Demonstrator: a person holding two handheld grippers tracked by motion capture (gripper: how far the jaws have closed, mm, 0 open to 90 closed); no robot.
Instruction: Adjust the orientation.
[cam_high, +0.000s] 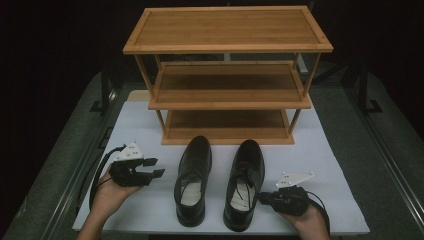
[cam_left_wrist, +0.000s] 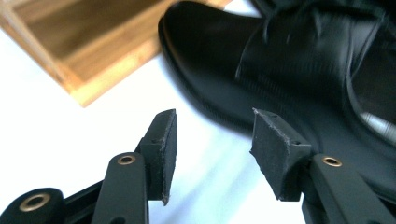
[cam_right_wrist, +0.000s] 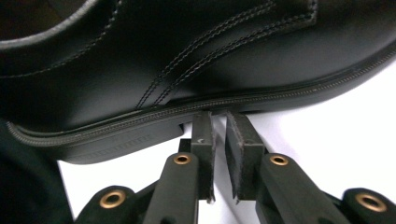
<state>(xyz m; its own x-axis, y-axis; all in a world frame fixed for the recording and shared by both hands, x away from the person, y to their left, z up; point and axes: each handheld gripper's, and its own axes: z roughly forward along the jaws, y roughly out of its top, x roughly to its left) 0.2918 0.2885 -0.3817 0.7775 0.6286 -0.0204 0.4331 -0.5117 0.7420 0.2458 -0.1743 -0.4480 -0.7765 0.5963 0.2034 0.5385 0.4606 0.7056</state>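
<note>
Left gripper (cam_high: 156, 167): held in the left hand (cam_high: 111, 192), jaws spread, nothing between the pads (cam_left_wrist: 164, 147); pointed at the left shoe (cam_high: 193, 180), just beside it, not touching.

Right gripper (cam_high: 261, 198): held in the right hand (cam_high: 306, 220), jaws parted by a narrow gap, nothing pinched; tips are set against the sole edge of the right shoe (cam_high: 244, 184), low on its outer side.

Shoes: black leather, laced, side by side on the white mat (cam_high: 140, 120), toes toward the rack.

Wooden shoe rack (cam_high: 227, 30): three tiers, stood just behind the toes, all shelves bare.

Mat is laid on a grey table (cam_high: 385, 165).
</note>
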